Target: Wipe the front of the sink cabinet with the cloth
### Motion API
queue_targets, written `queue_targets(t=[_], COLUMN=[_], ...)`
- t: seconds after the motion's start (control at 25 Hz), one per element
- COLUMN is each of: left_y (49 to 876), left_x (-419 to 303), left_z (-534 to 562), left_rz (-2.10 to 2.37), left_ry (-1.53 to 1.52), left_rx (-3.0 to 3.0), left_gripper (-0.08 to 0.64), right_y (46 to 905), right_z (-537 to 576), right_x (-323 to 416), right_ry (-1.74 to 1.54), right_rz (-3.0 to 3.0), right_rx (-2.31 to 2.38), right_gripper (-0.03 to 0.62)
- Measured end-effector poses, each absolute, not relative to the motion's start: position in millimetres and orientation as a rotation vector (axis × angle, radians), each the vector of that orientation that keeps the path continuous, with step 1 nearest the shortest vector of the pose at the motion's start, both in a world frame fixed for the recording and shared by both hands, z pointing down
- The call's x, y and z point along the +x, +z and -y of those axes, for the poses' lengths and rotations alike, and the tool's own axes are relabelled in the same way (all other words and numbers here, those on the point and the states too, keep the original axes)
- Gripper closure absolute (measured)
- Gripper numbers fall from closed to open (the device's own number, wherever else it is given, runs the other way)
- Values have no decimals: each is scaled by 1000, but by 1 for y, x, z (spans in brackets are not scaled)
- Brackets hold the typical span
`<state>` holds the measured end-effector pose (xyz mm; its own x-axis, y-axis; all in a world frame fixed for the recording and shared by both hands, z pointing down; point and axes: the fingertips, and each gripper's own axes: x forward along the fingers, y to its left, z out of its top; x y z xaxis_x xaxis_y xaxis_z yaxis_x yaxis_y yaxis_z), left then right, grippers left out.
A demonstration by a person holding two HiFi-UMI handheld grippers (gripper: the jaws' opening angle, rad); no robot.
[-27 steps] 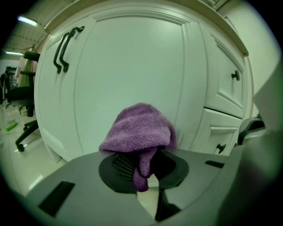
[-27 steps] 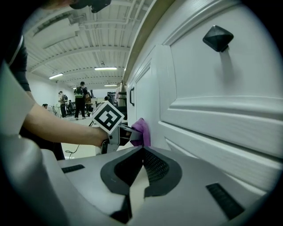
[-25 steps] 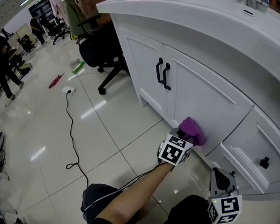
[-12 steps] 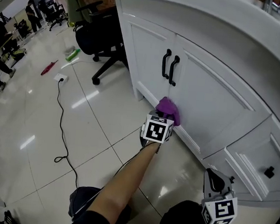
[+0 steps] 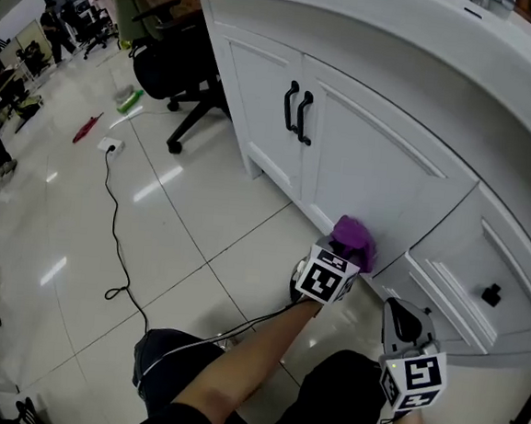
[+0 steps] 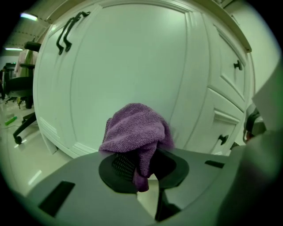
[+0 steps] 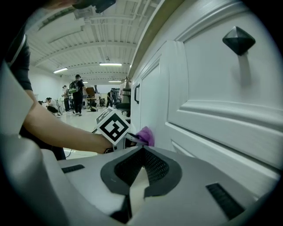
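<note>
A purple cloth [image 5: 353,239] is pinched in my left gripper [image 5: 340,259] and pressed against the bottom of the white sink cabinet [image 5: 381,161], low on the door right of the black handles [image 5: 296,113]. In the left gripper view the cloth [image 6: 137,131] bunches over the shut jaws in front of the door panel [image 6: 132,66]. My right gripper [image 5: 401,327] hangs lower right, by the drawer front [image 5: 482,272], shut and empty. From the right gripper view I see the cloth [image 7: 146,136] touching the cabinet [image 7: 208,97].
A black office chair [image 5: 172,69] stands left of the cabinet. A black cable [image 5: 120,240] runs over the glossy tiled floor [image 5: 76,264] to a socket strip [image 5: 111,145]. A drawer knob [image 5: 491,295] sticks out at right. People stand far off at upper left.
My left gripper carried the cloth along the cabinet's bottom: leftward under the handles half a second ago, then back right toward the drawers. The right gripper barely shifted.
</note>
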<state>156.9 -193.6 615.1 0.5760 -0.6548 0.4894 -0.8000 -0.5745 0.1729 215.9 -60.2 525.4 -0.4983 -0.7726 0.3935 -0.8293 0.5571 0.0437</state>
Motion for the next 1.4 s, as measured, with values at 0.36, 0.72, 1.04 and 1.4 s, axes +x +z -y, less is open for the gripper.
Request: queue_targets(t=[0.36, 0.72, 1.04, 1.4], left_y=[622, 666, 674, 676], left_x=[214, 197, 128, 17], left_z=[135, 157, 213, 285], left_rz=[994, 998, 1122, 1436], left_ry=[593, 661, 630, 568], left_rx=[2546, 2451, 2373, 2146], left_gripper=[491, 491, 491, 491], right_y=[521, 539, 557, 562], right_z=[57, 62, 72, 82], right_x=[231, 229, 211, 195], right_ry=[238, 254, 263, 230], right_rz=[2450, 2437, 2406, 2370], right_rx=[1343, 1315, 1280, 1274], right_gripper=[592, 592, 592, 592])
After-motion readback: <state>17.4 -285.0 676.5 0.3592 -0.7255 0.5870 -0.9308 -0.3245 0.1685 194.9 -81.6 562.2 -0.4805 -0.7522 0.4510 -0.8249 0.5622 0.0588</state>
